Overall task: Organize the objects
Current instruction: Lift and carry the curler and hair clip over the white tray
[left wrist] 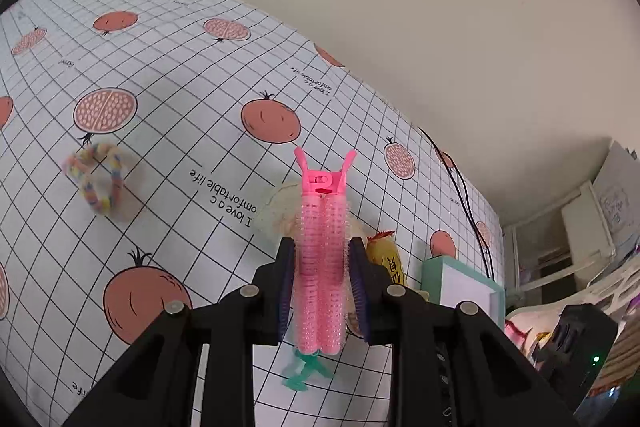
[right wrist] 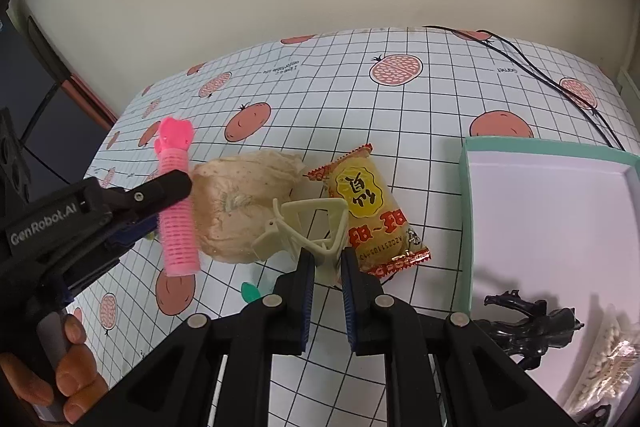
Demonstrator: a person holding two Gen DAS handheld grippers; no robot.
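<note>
My left gripper (left wrist: 320, 251) is shut on a pink hair roller clip (left wrist: 320, 227), held upright above the tablecloth. The right wrist view has this same roller (right wrist: 176, 247) at the left, in the left gripper (right wrist: 174, 197). My right gripper (right wrist: 327, 267) is shut on a cream hair claw clip (right wrist: 316, 223), in front of a beige fluffy scrunchie (right wrist: 240, 203). A yellow snack packet (right wrist: 376, 211) lies right of the claw clip. A teal-rimmed white box (right wrist: 466, 219) at the right holds a black claw clip (right wrist: 528, 327).
A pastel scrunchie (left wrist: 98, 179) lies far left on the grid tablecloth (right wrist: 420, 131). A green clip (left wrist: 306, 373) rests under the left gripper. A black cable (right wrist: 560, 83) crosses the back right. A clear bag of white pieces (right wrist: 608, 355) sits in the box. A hand (right wrist: 68, 367) grips the left handle.
</note>
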